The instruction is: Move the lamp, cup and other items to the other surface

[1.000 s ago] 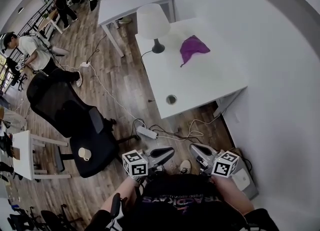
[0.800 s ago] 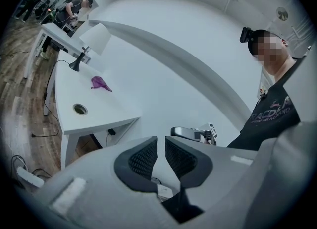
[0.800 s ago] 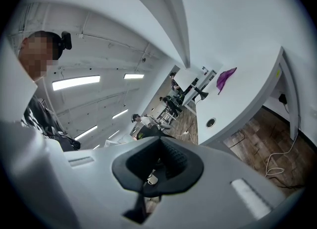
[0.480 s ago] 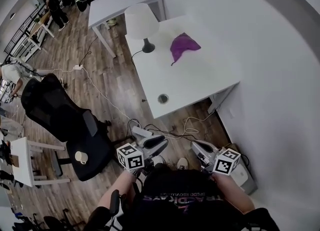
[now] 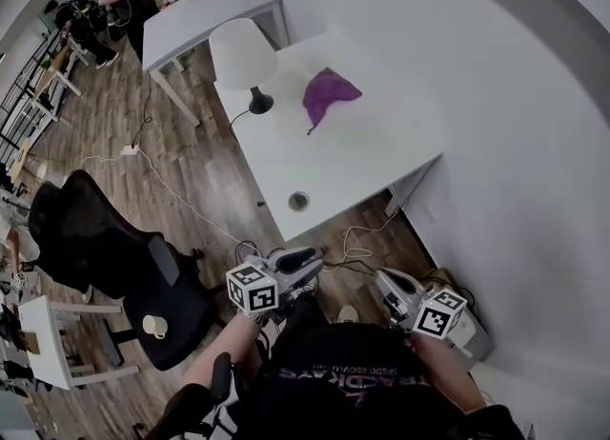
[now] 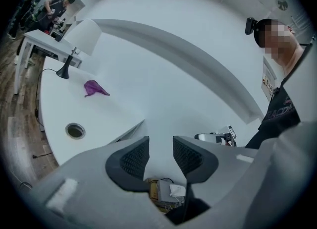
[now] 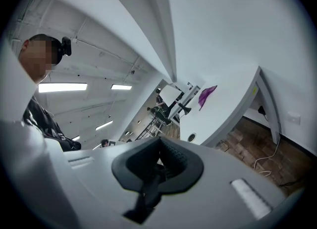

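The left gripper [image 5: 307, 269] has risen toward the white desk [image 5: 353, 157], jaws opening on nothing; the right gripper [image 5: 389, 286] sits pressed together, empty. The lamp [image 5: 243, 57] stands at the desk's far end — step closer, then grasp its stem low

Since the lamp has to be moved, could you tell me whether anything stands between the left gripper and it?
Nothing visible does. The left gripper, its jaws opening and empty, faces bare desk up to the lamp; the cable hole is only an opening, and the purple cloth lies off to the right.
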Action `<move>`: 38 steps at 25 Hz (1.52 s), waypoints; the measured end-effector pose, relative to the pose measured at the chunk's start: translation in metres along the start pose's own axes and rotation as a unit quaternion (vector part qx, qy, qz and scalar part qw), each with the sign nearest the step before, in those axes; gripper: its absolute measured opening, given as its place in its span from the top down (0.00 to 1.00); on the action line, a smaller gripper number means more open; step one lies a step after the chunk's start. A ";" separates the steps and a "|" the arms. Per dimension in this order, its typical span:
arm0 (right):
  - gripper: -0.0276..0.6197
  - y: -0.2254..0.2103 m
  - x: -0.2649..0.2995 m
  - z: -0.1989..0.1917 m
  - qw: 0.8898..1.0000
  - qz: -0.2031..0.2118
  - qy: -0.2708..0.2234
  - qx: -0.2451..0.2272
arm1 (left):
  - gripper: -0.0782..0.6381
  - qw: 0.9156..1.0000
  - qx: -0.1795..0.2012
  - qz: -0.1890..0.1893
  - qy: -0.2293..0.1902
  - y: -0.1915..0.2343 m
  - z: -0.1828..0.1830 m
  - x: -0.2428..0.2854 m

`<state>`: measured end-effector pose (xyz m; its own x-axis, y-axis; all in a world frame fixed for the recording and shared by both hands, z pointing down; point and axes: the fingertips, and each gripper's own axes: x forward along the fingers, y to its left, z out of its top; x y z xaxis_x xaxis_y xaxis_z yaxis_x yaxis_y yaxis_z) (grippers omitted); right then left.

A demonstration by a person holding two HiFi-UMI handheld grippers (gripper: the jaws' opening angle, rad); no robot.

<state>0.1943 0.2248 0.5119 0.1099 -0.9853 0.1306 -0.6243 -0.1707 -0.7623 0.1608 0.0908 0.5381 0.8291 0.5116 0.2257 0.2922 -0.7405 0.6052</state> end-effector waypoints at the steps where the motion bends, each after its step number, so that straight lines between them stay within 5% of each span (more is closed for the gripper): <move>1: 0.96 -0.002 0.000 0.003 1.000 -0.010 -0.010 0.000 | 0.67 1.000 0.006 -0.007 0.004 0.006 0.005 0.005; 14: 0.96 -0.010 0.046 0.024 0.988 -0.124 -0.090 0.007 | 0.56 0.996 0.083 -0.002 0.045 0.140 0.094 0.047; 20: 0.96 -0.017 0.045 0.028 0.974 -0.181 -0.133 0.020 | 0.56 0.984 0.158 0.064 0.057 0.212 0.136 0.080; 25: 0.96 -0.025 0.051 0.023 0.964 -0.215 -0.151 0.037 | 0.56 0.976 0.177 0.111 0.061 0.273 0.173 0.118; 38: 0.96 -0.028 0.019 -0.021 0.906 -0.340 -0.224 0.118 | 0.56 0.951 0.205 0.201 0.113 0.396 0.237 0.219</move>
<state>0.1974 0.2109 0.5495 0.7428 -0.5442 0.3901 -0.1184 -0.6802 -0.7234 0.5715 -0.1942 0.6462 0.8032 0.1973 0.5621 0.1730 -0.9801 0.0968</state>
